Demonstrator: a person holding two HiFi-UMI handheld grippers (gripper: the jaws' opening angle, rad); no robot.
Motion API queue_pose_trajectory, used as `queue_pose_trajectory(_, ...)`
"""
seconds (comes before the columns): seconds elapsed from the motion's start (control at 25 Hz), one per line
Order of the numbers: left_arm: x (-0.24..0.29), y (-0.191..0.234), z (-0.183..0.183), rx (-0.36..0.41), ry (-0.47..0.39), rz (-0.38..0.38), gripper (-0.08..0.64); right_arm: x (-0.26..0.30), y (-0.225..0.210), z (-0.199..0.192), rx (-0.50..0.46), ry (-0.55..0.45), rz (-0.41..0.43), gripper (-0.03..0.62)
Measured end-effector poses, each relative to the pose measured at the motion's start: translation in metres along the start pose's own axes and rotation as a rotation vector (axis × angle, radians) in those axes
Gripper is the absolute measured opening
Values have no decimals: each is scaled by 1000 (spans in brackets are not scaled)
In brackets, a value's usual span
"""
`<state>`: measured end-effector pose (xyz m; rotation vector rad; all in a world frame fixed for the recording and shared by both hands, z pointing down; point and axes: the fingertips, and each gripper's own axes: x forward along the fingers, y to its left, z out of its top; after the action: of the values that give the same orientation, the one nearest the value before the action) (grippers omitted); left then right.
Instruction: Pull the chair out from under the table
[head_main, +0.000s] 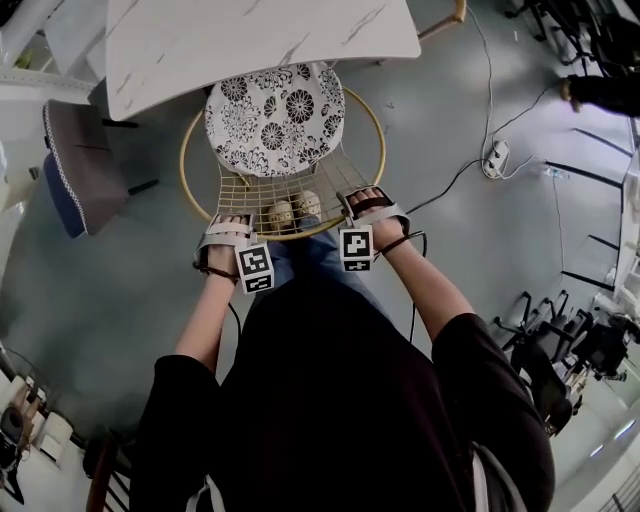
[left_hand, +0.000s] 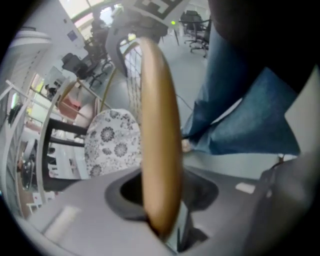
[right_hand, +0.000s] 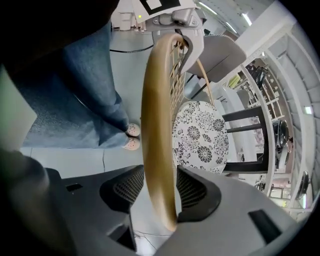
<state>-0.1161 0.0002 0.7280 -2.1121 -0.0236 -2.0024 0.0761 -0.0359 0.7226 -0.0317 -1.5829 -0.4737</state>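
The chair has a gold rim (head_main: 290, 232), a wire back and a round black-and-white flowered cushion (head_main: 275, 115); its seat sits partly under the white marble-look table (head_main: 250, 40). My left gripper (head_main: 228, 238) and right gripper (head_main: 372, 208) point down onto the rim's near arc, left and right of the middle. In the left gripper view the rim (left_hand: 157, 125) fills the gap of the left gripper (left_hand: 160, 190), with the cushion (left_hand: 112, 142) beyond. In the right gripper view the rim (right_hand: 157, 125) runs between the pads of the right gripper (right_hand: 160, 187), which touch it on both sides.
A grey upholstered chair (head_main: 80, 165) stands left of the table. The person's feet (head_main: 295, 212) are just behind the chair back. A power strip with cables (head_main: 495, 157) lies on the floor to the right, and black office chairs (head_main: 560, 350) stand further right.
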Motion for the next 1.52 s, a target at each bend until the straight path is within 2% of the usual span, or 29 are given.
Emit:
queue_pose_trajectory(0.04,0,2,0,7,-2,15,132,1,-2,-1,-10,11,-14,205)
queue_pose_trajectory(0.08,-1,3,1,9,-6,25,112,1,-4,-2,-24,22,-31,163)
queue_pose_trajectory(0.12,-2,5,1,8,-10,32,109,1,-6,-3,-41,32,-48,93)
queue_pose_trajectory(0.16,-3,6,2,5,-12,36,107,0,-8,-3,-60,38,-59,64)
queue_pose_trajectory(0.28,-10,8,2,0,-8,44,98,-5,-9,-4,-113,40,-67,44)
queue_pose_trajectory(0.96,-9,7,1,20,-5,61,58,-5,-3,-3,-131,70,-33,31)
queue_pose_trajectory(1.24,-5,-9,5,33,-19,5,40,-4,8,-1,-142,54,-16,31)
queue_pose_trajectory(1.4,-9,-28,12,29,-16,-2,38,-11,27,3,-153,39,-16,31)
queue_pose_trajectory(1.52,-6,-14,4,31,-22,-8,38,-6,12,3,-157,38,-20,29)
